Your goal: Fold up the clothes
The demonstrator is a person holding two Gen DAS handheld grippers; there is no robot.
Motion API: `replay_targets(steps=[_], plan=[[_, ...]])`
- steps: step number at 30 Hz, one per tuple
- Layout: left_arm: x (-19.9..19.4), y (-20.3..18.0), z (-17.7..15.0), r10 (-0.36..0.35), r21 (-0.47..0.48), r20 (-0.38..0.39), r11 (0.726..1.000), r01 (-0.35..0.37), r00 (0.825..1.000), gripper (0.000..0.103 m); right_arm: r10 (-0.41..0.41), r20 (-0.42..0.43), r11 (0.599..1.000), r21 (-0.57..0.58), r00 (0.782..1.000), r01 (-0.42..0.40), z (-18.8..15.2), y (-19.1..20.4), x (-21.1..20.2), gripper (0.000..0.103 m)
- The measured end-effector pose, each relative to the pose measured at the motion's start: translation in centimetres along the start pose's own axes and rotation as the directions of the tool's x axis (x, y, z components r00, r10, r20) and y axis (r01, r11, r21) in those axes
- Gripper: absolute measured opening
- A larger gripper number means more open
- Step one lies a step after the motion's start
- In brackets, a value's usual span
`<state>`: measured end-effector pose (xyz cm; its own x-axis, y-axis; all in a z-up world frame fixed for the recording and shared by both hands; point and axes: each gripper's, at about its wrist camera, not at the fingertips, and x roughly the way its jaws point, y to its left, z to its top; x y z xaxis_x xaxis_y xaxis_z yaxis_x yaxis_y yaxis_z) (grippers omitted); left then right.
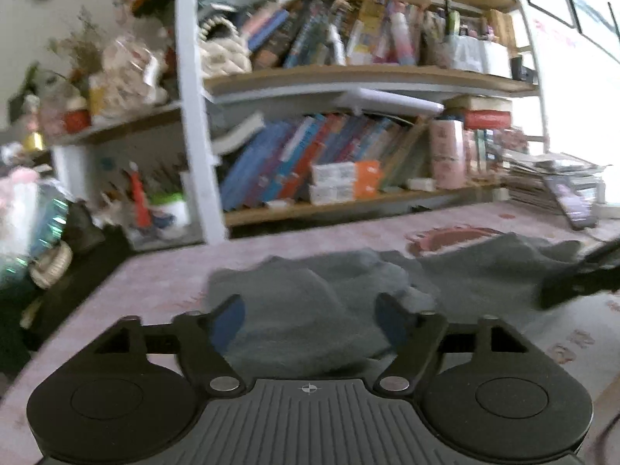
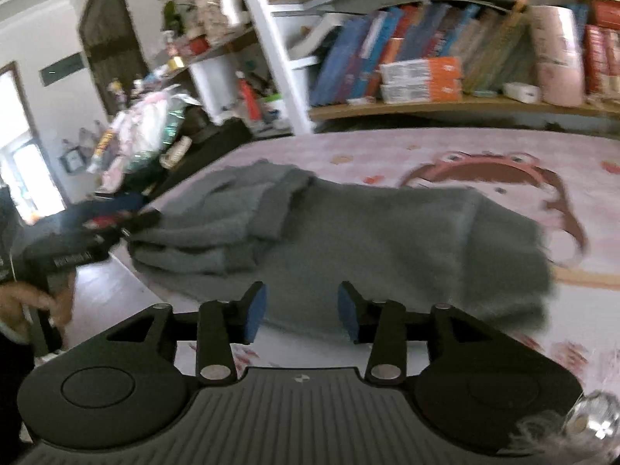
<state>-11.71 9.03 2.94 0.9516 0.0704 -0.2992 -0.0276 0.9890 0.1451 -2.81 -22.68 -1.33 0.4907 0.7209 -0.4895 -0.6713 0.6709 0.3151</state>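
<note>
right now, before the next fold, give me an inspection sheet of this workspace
surface: pink cartoon-print cover, flat, bare around the garment
job's things: one grey fleece garment, partly folded, layers bunched at its left end in the right wrist view
clutter: a phone propped beside a stack of papers at the far right edge
grippers: left hand-held gripper open, garment lying between and beyond its fingers, pads not pressing; right hand-held gripper open, hovering at the garment's near edge, holding nothing
cables: nothing seen
surroundings: crowded bookshelf behind the surface, bags and oddments piled at the left; a hand at the left edge of the right wrist view
</note>
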Motion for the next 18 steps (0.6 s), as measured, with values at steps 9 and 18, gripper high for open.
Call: replay_targets(steps=[9,18], plan=[[0.4,1.8,-1.4,-0.024,-0.005,-0.077,1.0,0.023,0.997,0.077,-0.125,-0.083,0.986,0.102,0.989,0.133,-1.6,-2.1,-2.7,0.054],[2.6,1.7,-1.8,-0.057,-0.014,-0.178,0.998,0.056,0.982,0.071,-0.116,-0.051,0.94,0.317,0.992,0.126,-0.8,-5.2,-2.6,0.056]])
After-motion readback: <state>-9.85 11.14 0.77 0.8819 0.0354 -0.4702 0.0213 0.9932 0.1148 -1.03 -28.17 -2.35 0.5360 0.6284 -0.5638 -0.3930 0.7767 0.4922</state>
